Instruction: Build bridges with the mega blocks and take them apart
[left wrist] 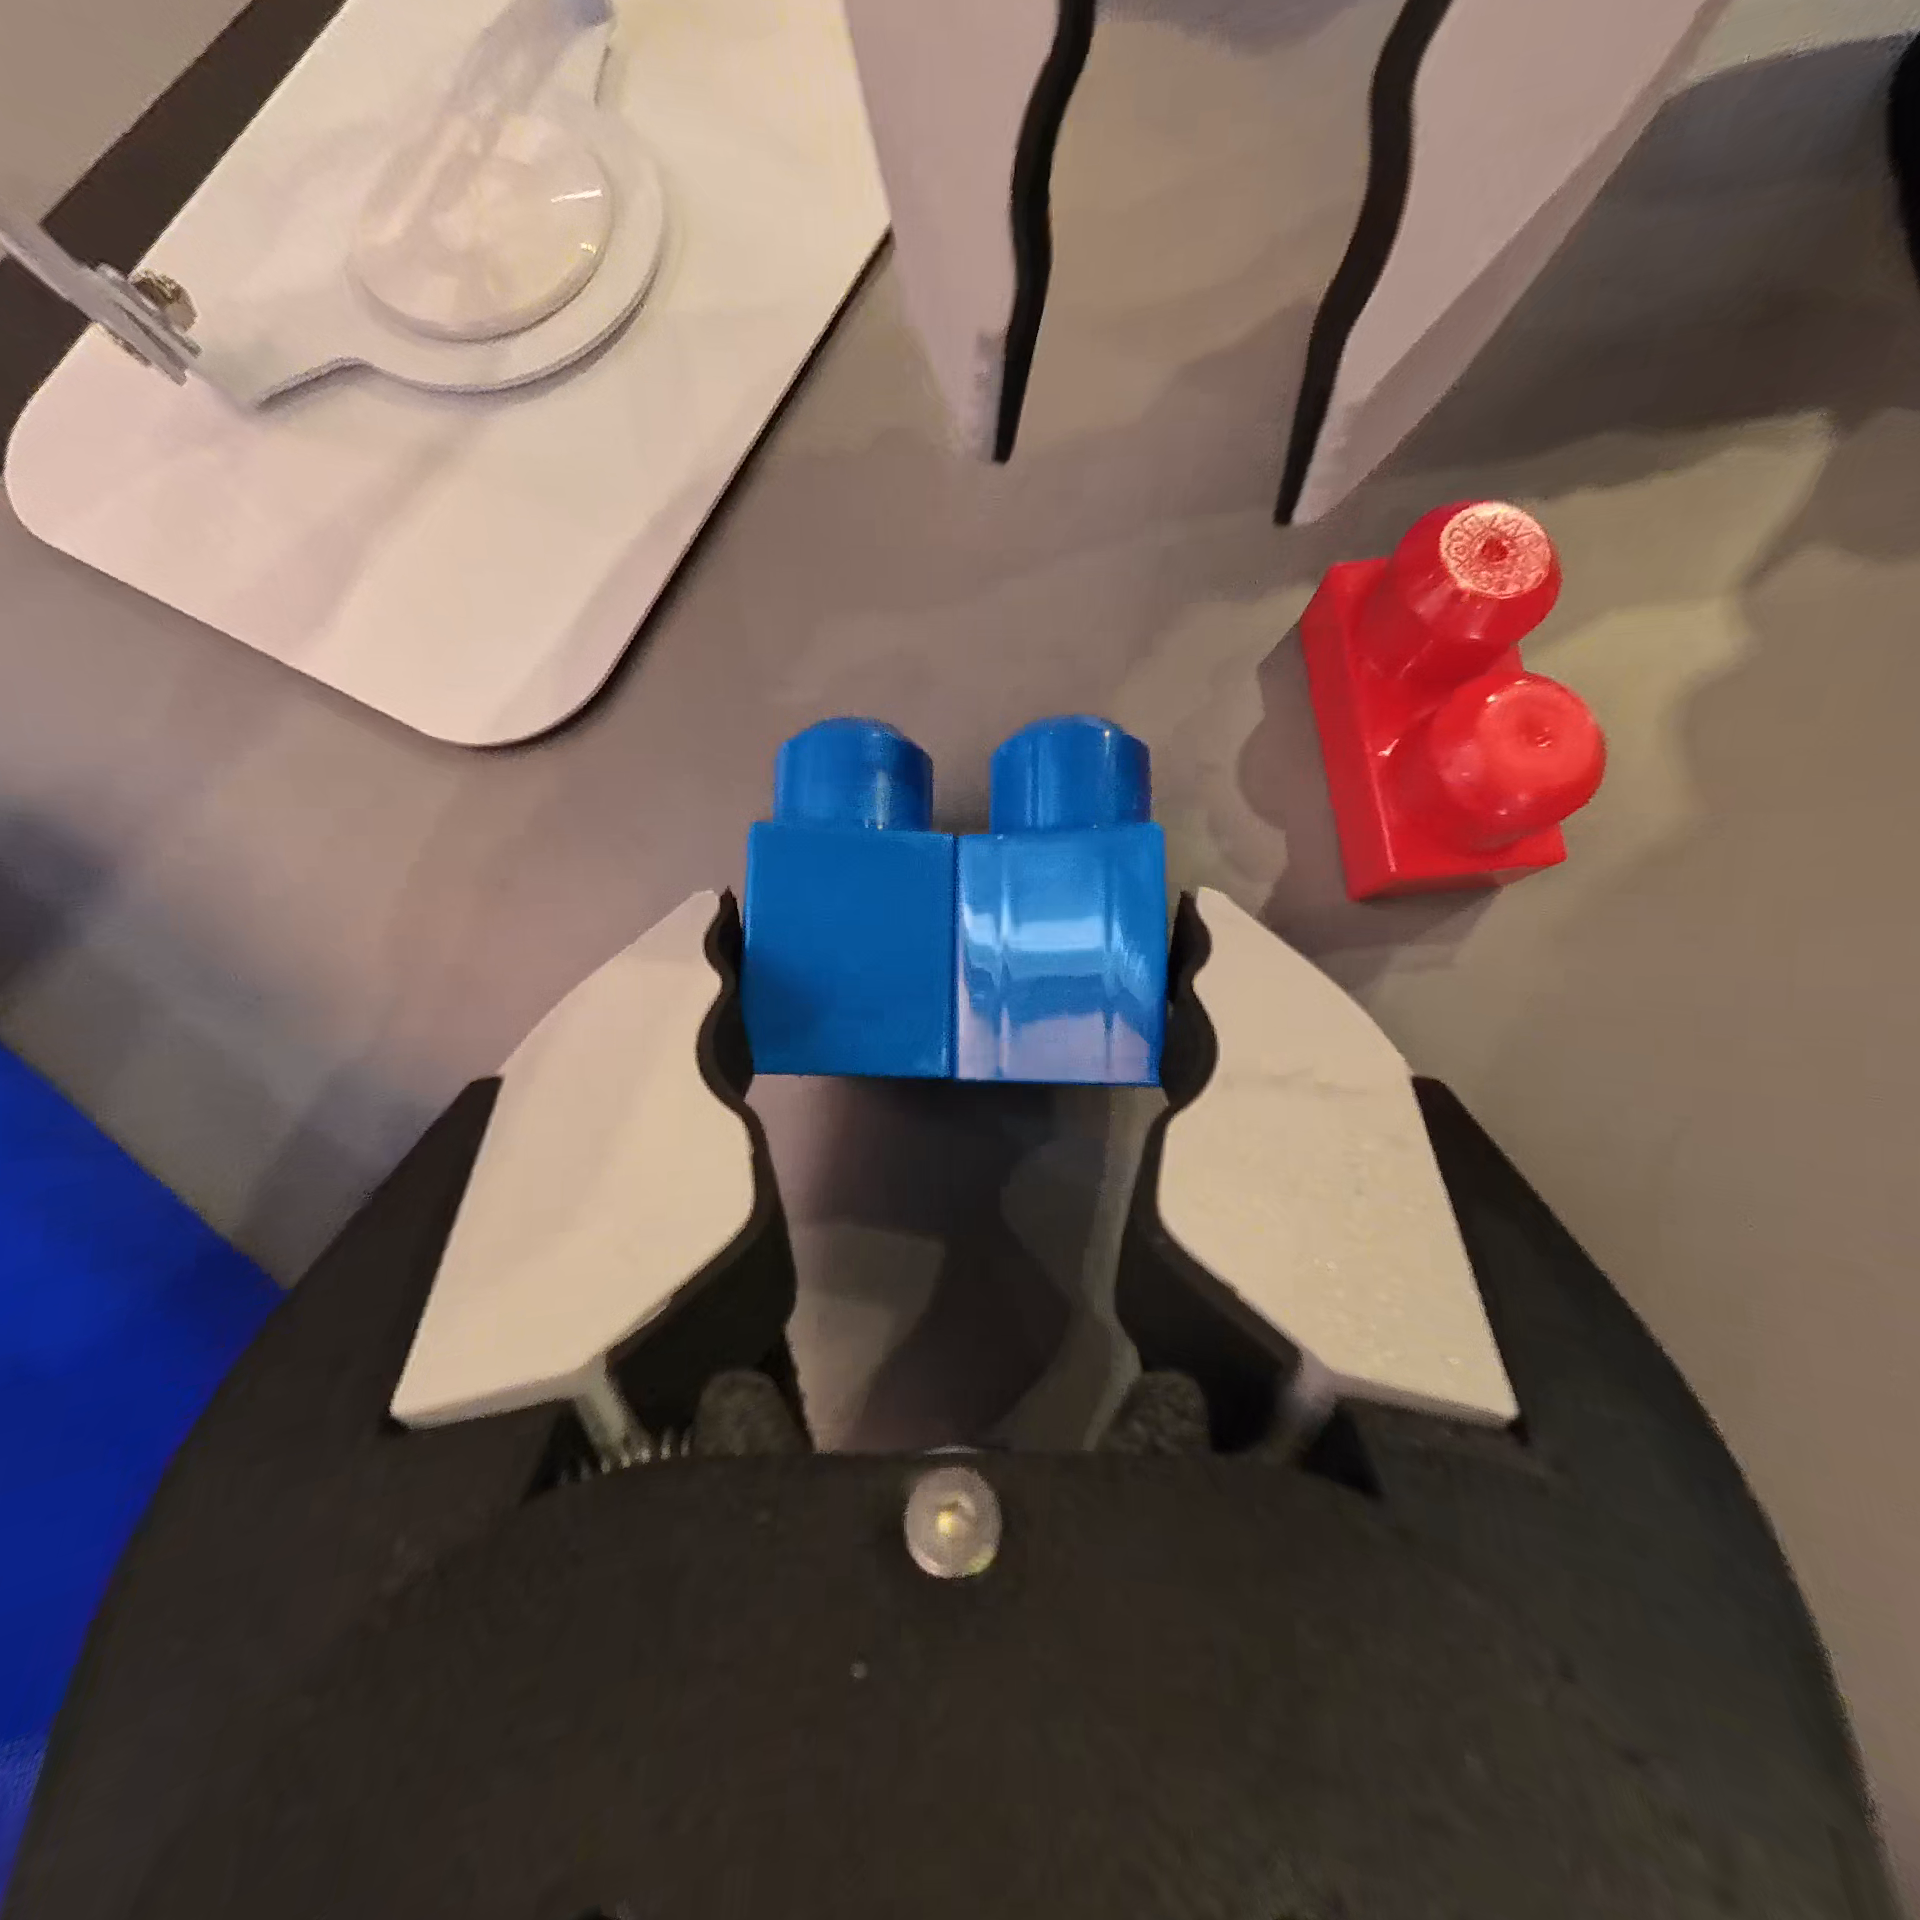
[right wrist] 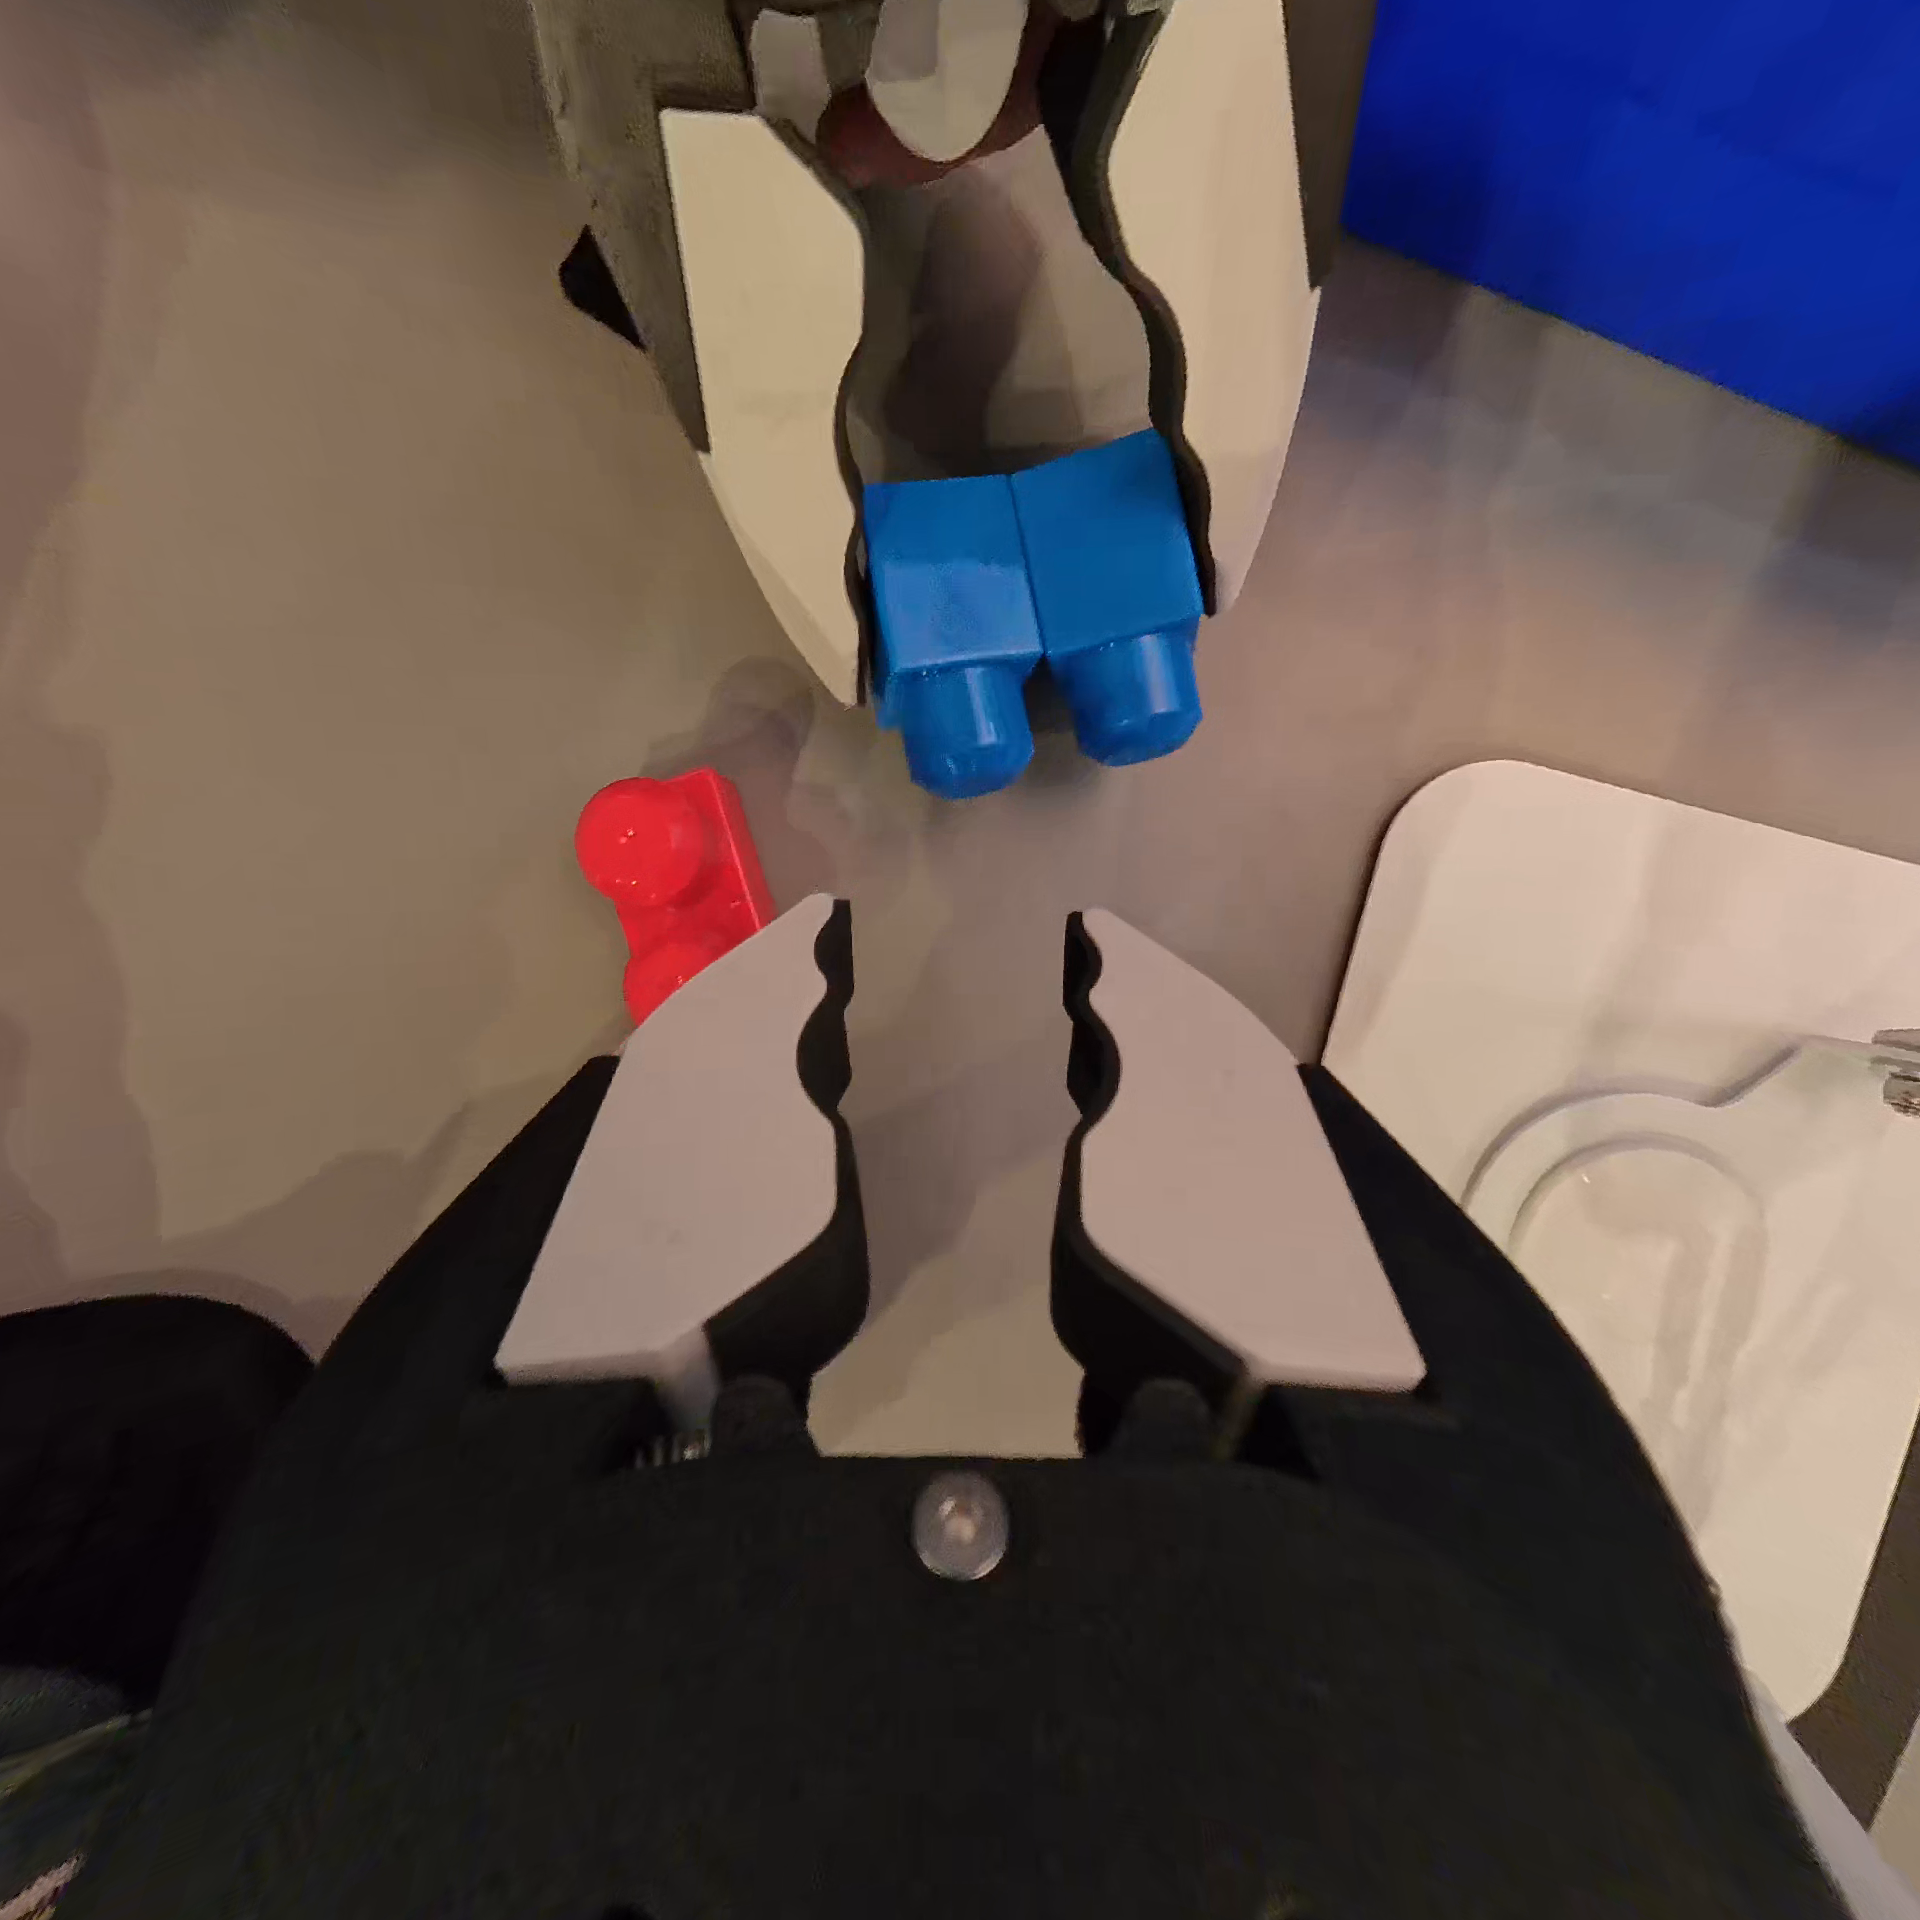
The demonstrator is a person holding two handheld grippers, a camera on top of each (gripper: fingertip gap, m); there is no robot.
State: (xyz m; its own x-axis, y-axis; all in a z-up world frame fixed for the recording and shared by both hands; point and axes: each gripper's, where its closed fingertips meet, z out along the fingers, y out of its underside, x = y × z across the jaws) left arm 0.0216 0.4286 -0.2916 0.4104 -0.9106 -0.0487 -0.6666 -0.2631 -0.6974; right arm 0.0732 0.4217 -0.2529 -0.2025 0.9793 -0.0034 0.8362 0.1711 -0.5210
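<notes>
Two blue single-stud blocks (left wrist: 956, 956) sit side by side between the fingers of my left gripper (left wrist: 956, 914), studs pointing away from its camera. Both pads press on the pair's outer sides, so it is shut on them. The right wrist view shows the same grasp (right wrist: 1034, 634) on the blue blocks (right wrist: 1029, 592). A flat red two-stud block (left wrist: 1444, 717) lies on the grey table to the right of them. My right gripper (right wrist: 954, 920) is open and empty, facing the left one, with the red block (right wrist: 675, 873) just left of its left finger. It also shows in the left wrist view (left wrist: 1143, 488).
A white board with a clear plastic dome (left wrist: 416, 468) lies on the table at the far left; it also shows in the right wrist view (right wrist: 1610, 1039). A large blue object (right wrist: 1662, 208) stands beyond it, seen too in the left wrist view (left wrist: 83, 1299). About 7 centimetres separates my left fingertips from my right.
</notes>
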